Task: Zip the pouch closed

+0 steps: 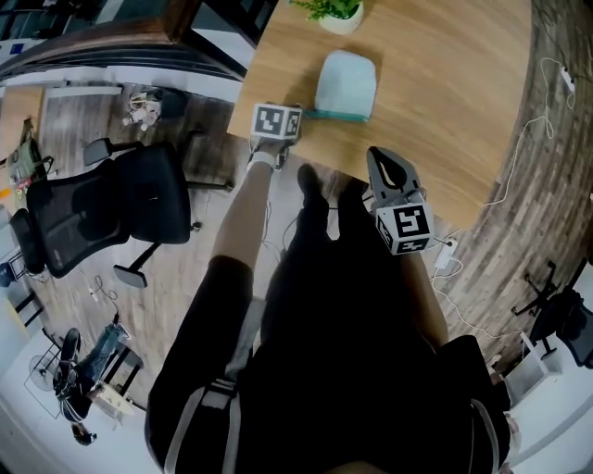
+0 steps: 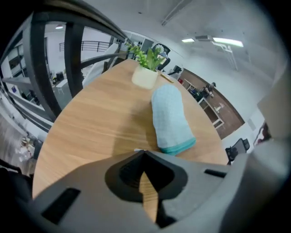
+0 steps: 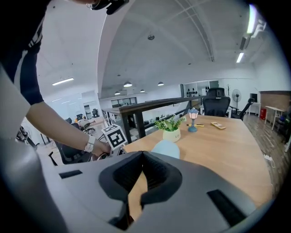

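A light blue pouch (image 1: 346,83) with a teal zipper edge lies on the round wooden table (image 1: 445,83). My left gripper (image 1: 283,118) sits at the table's near edge, just left of the pouch's teal end, and is shut on nothing. In the left gripper view the pouch (image 2: 170,120) lies ahead and to the right of the shut left gripper (image 2: 143,152). My right gripper (image 1: 380,153) hovers at the table's near edge, below the pouch and apart from it, shut and empty. The right gripper view shows the pouch (image 3: 166,148) just beyond the shut right gripper (image 3: 142,154).
A potted plant (image 1: 338,14) stands behind the pouch. In the right gripper view a small lamp (image 3: 193,119) and flat items stand further back. A black office chair (image 1: 111,208) is on the floor at left. Cables (image 1: 519,157) run along the floor at right.
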The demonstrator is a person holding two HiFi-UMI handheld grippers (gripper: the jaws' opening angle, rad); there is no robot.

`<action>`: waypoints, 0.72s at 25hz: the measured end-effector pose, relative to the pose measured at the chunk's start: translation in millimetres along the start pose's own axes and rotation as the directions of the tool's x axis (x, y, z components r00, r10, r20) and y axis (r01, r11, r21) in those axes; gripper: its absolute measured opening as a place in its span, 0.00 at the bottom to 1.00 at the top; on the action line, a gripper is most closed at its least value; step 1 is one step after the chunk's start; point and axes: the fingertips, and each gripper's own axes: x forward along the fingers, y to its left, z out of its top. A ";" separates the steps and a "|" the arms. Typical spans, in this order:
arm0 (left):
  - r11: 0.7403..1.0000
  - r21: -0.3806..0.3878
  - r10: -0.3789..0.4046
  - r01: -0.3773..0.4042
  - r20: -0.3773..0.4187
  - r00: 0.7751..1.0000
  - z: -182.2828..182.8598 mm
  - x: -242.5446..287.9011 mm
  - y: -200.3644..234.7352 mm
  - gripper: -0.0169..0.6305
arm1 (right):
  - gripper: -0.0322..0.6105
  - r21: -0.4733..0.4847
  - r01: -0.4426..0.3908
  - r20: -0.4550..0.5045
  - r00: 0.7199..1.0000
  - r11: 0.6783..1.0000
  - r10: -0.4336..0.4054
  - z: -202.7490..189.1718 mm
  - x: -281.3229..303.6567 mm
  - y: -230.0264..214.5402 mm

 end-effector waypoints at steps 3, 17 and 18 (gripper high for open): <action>0.995 -0.070 -0.079 0.077 -0.027 0.996 1.4 2.7 1.5 0.02 | 0.07 -0.021 -0.022 -0.045 0.999 1.000 0.021 -9.8 17.1 7.2; 0.981 -0.025 -0.185 0.192 -0.409 0.894 -0.7 10.2 -2.0 0.02 | 0.07 -0.403 -0.291 -0.455 0.886 0.867 0.086 -119.1 187.0 53.8; 0.980 -0.034 -0.195 0.198 -0.408 0.892 0.2 10.1 -2.2 0.02 | 0.07 -0.412 -0.292 -0.460 0.884 0.863 0.079 -119.9 190.1 50.6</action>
